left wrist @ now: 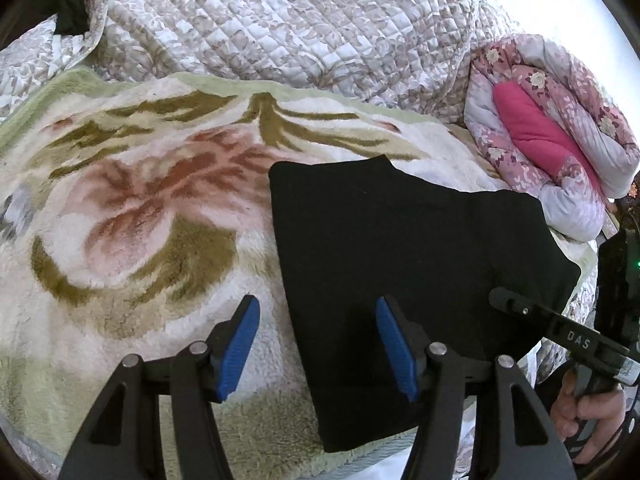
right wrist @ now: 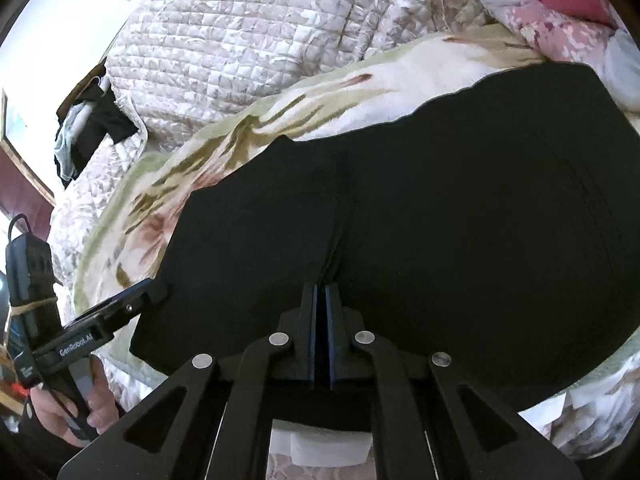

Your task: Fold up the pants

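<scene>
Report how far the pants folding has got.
Done: the black pants lie on the floral blanket as a short, compact shape, apparently folded at least once. In hand: the right gripper is shut on a pinch of fabric near the near edge; the left gripper is open over the pants' left edge. Left: gripping that edge and another fold.

"DAS" stands on the right gripper (left wrist: 505,299); "GenRobot.AI" stands on the left gripper (right wrist: 154,289).

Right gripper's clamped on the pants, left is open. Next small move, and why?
Probably close the left gripper on the near edge of the pants. Its fingers straddle that edge without pinching, while the right gripper already pinches cloth; both need a hold to lift.
</scene>
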The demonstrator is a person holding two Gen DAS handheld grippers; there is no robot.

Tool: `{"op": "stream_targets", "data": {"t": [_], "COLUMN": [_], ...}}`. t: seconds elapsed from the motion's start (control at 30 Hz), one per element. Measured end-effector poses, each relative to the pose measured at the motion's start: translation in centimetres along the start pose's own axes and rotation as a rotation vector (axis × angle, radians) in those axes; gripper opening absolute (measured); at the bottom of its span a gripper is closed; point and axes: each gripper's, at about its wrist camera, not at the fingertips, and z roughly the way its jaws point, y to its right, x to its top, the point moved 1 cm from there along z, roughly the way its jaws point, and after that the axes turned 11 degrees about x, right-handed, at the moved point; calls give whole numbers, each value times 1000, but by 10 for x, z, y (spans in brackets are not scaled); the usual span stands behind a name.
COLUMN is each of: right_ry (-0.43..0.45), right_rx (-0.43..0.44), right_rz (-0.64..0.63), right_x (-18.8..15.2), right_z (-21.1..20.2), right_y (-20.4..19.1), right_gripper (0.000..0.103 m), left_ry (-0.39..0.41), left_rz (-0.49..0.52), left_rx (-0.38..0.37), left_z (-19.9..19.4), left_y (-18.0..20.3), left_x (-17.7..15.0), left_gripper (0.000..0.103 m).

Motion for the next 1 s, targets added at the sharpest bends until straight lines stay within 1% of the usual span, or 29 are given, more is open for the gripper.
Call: {"op": "stream_targets", "data": {"t": [0.03, 0.13, 0.17, 0.23, 0.3, 0.33, 0.37, 0.4, 0.43, 0.47, 0.5, 0.53, 0.57, 0.63, 0.7, 0.77, 0.87, 0.93, 1.0], "right_ry": [18, 59, 81, 98, 60, 20, -26, -44, -25, -10, 18, 57, 67, 44, -27, -11, 72, 97, 98], "right_rx": [-33, -96, -86, -68, -56, -72, -102, -104, -90, -96, -110, -116, -109, -100, -161, -164, -256, -251, -275], "right_rz": [-23, -60, -85, -129, -179, -189, -183, -165, -151, -147, -167, -194, -199, -210, -215, -198, -223, -193, -168], "right_x": [1, 5, 6, 7, 6, 4, 2, 1, 3, 6, 7, 8, 7, 6, 2, 4, 9, 10, 11], "right_z": [-3, -12, -16, -18, -10, -2, 7, 12, 9, 5, -1, -6, -8, -3, 12, 9, -7, -14, -16], "right_y": [-2, -6, -10, -18, -27, -27, -23, -18, -17, -18, -20, -23, -24, -26, -22, -18, -17, -11, -4], "right_gripper": [4, 4, 4, 4, 4, 4, 4, 4, 4, 5, 12, 24, 27, 28, 29, 29, 29, 29, 29], "left_ry": [6, 27, 36, 53, 56, 48, 28, 5, -8, -3, 5, 14, 27, 41, 24, 8, 24, 35, 65], "left_rz": [2, 8, 9, 15, 33, 41, 49, 56, 62, 73, 83, 84, 80, 83, 96, 109, 119, 104, 85], "left_rx": [1, 10, 7, -16, -54, -69, -86, -97, -94, -78, -69, -66, -65, -61, -56, -36, -21, -11, 17], "left_z": [-1, -6, -8, -13, -14, -13, -10, -6, -2, -1, -3, -6, -10, -12, -8, -2, -5, -7, -12], "left_y": [0, 1, 1, 4, 10, 13, 17, 20, 23, 25, 26, 27, 27, 28, 30, 31, 32, 31, 28], "left_x": [1, 3, 4, 5, 4, 3, 0, -3, -5, -7, -7, -5, -5, -4, -6, -10, -11, -10, -9], "left_gripper": [63, 63, 63, 63, 63, 63, 63, 63, 63, 63, 63, 63, 63, 63, 63, 63, 63, 63, 63]}}
